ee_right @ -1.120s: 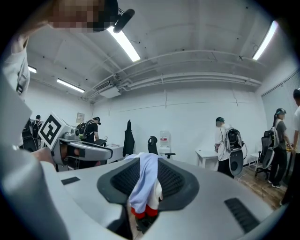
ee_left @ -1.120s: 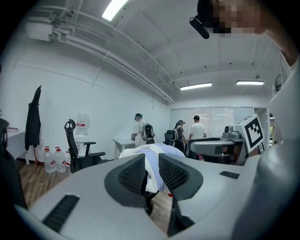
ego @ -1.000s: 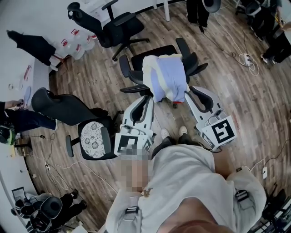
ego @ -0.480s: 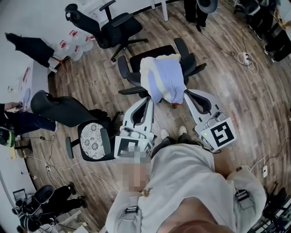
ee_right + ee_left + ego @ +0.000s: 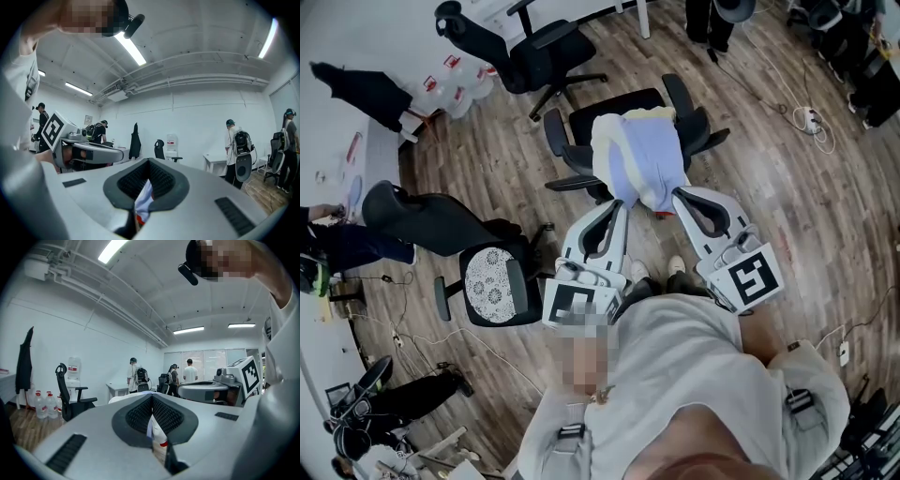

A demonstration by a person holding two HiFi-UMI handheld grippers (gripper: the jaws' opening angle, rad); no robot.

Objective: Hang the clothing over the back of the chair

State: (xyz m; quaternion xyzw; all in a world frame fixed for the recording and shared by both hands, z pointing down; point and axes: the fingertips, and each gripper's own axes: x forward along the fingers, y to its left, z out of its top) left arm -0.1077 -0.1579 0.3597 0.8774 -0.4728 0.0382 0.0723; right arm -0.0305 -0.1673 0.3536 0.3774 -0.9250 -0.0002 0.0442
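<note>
Clothing (image 5: pixel 639 159) lies draped over the near side of the black chair (image 5: pixel 614 105), with both of your grippers clamped on its near hem.

1 second ago your left gripper (image 5: pixel 618 210) and right gripper (image 5: pixel 679 195) sat just short of that hem with their jaws slightly apart. Both have now closed, each pinching pale lavender-and-cream fabric between its pads. The garment has barely shifted. The red labels on the water bottles (image 5: pixel 459 89) by the wall are too small to read. The wood floor (image 5: pixel 769 216) to your right is open up to a power strip (image 5: pixel 807 120) and its cables. On your left a cushioned chair (image 5: pixel 495 286) sits near your left gripper. A second office chair (image 5: pixel 534 56) stands just beyond the target.
</note>
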